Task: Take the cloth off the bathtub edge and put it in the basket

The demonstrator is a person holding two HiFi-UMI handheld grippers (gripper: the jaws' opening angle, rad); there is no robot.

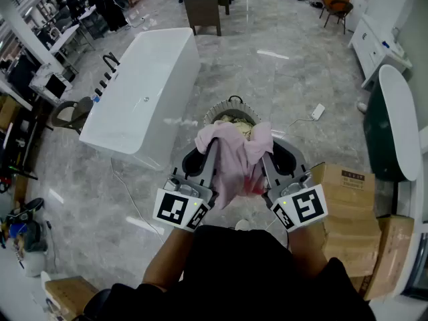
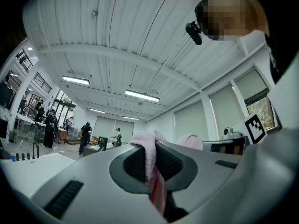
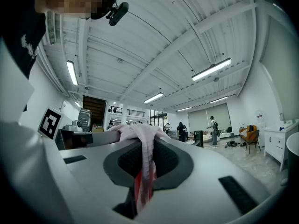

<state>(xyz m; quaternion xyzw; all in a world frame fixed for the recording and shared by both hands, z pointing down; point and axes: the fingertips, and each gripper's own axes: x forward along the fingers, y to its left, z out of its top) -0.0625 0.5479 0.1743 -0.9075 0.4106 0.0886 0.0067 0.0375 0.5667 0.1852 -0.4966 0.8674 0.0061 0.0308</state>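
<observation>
Left gripper (image 1: 206, 154), right gripper (image 1: 267, 154): each pinched tight on the pink cloth (image 1: 231, 159), held up between them. Gripper views: pinched folds only. Head view alone: basket (image 1: 215, 112) below the cloth, pale crumpled contents; bathtub (image 1: 144, 92) beside.

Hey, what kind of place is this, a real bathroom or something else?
Probably not a bathroom: a big open workshop or lab hall. A freestanding bathtub stands on the open floor, with office desks beside it and cardboard boxes stacked nearby.
</observation>
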